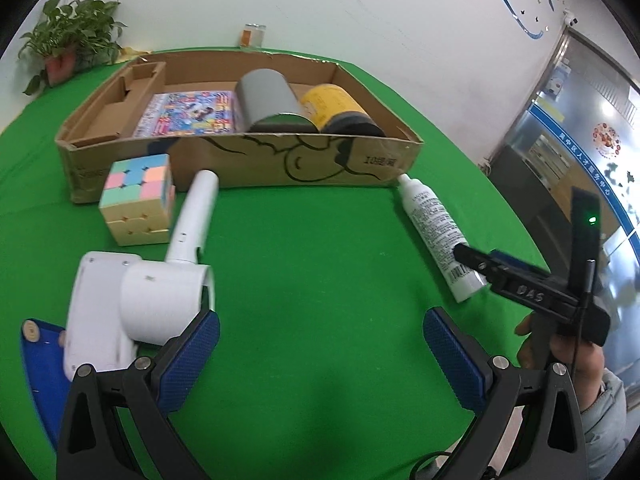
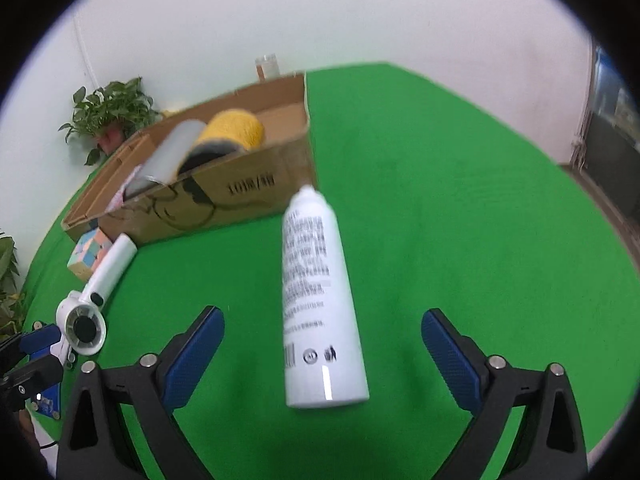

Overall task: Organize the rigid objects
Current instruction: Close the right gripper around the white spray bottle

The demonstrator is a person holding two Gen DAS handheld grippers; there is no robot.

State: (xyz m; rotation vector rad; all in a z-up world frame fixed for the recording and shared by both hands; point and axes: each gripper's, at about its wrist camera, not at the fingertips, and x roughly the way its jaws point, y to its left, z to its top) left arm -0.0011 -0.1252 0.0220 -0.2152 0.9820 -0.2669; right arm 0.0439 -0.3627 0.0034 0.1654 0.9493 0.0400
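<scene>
A white bottle (image 2: 316, 300) lies on the green cloth, cap toward the cardboard box (image 2: 256, 196). My right gripper (image 2: 322, 354) stands open around the bottle's base end, and neither blue pad touches it. In the left wrist view the same bottle (image 1: 434, 232) lies at the right with the right gripper (image 1: 480, 262) over its base. My left gripper (image 1: 320, 354) is open with bare cloth between its fingers. A white handheld fan (image 1: 160, 300) lies just off its left pad, handle pointing at the box. A pastel cube (image 1: 138, 200) sits in front of the box.
The open box (image 1: 240, 164) holds a grey cylinder (image 1: 266, 98), a yellow cylinder (image 1: 332, 106) and a colourful book (image 1: 188, 114). A blue flat thing with a wooden wheel (image 1: 38, 360) lies at the left edge. A potted plant (image 1: 68, 48) and a jar (image 1: 253, 35) stand by the wall.
</scene>
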